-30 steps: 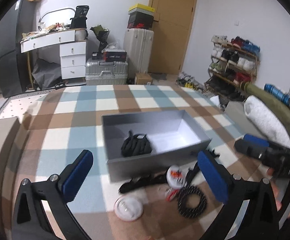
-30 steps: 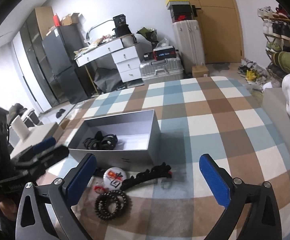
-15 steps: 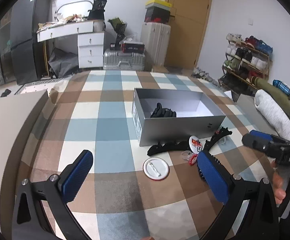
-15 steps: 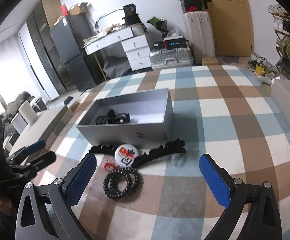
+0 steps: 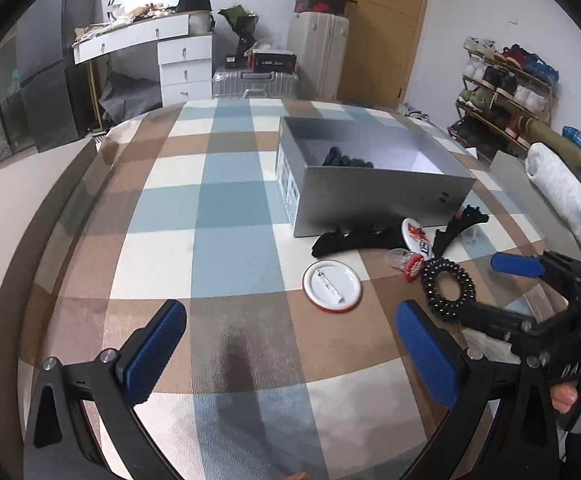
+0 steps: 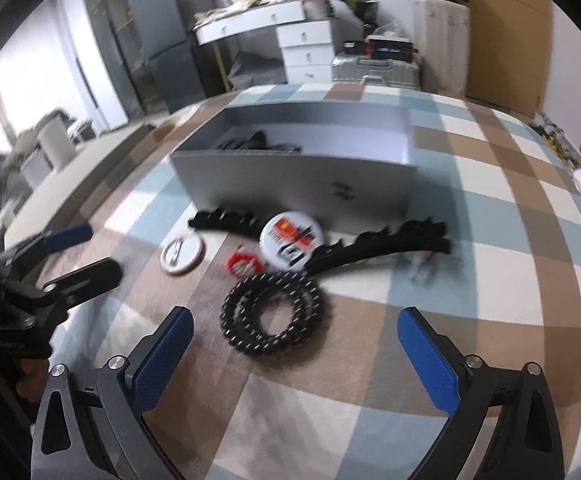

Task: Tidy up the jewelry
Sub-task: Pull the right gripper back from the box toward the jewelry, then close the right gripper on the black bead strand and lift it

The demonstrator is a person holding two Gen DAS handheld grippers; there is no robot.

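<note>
Checked surface (image 5: 234, 216) fills both views. Grey box (image 5: 382, 196), centre right in the left wrist view and upper centre in the right wrist view, looms larger than half a second ago; both cameras have dropped closer to the clutter in front of it. Box holds a black bundle (image 5: 346, 160) at its back left; a small dark mark on the front wall is unreadable.

Long black hair clip (image 6: 382, 246) lies just in front of the box, a second black clip (image 5: 354, 240) to its left. Black spiral hair tie (image 6: 272, 314) sits lower centre in the right wrist view, now between that gripper's fingers rather than ahead of them. Printed round badge (image 6: 290, 240) touches the clips, red and black print too blurred to read. White badge, back up (image 5: 332, 286), and a small red piece (image 6: 244, 264) lie near.

Left gripper (image 5: 290, 354) is spread wide, holding nothing. Right gripper (image 6: 294, 354) is also spread wide, empty, straddling the hair tie without touching.
</note>
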